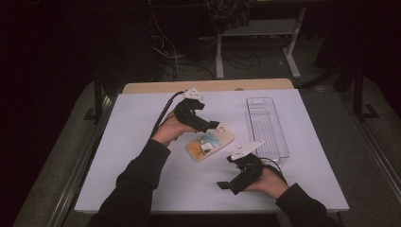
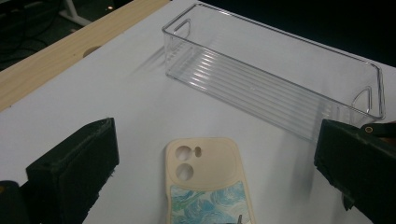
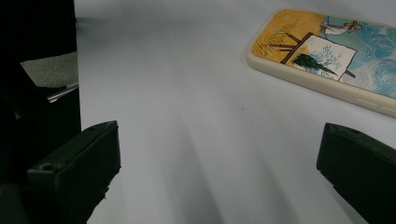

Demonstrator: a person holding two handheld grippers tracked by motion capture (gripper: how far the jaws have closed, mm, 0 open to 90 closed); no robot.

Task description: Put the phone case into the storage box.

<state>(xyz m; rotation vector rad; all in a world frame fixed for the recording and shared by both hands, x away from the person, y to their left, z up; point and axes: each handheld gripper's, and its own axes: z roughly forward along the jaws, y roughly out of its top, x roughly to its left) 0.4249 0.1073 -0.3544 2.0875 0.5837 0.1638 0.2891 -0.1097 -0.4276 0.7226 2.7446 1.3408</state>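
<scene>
A cream phone case (image 1: 210,143) with a painted blue and orange picture lies flat on the white table near the middle. In the left gripper view the phone case (image 2: 205,184) lies between and just beyond the wide-apart jaws, camera cutouts toward the tray. My left gripper (image 1: 215,126) is open, at the case's far left end. My right gripper (image 1: 227,187) is open too, low over the table in front of the case, pointing left. The right gripper view has the phone case (image 3: 327,53) at upper right, beyond the jaws.
A long clear plastic tray (image 1: 266,125) stands empty to the right of the case; its ribbed floor and handle cutouts show on the tray (image 2: 275,74) in the left gripper view. A wooden strip (image 1: 208,86) runs along the table's far edge.
</scene>
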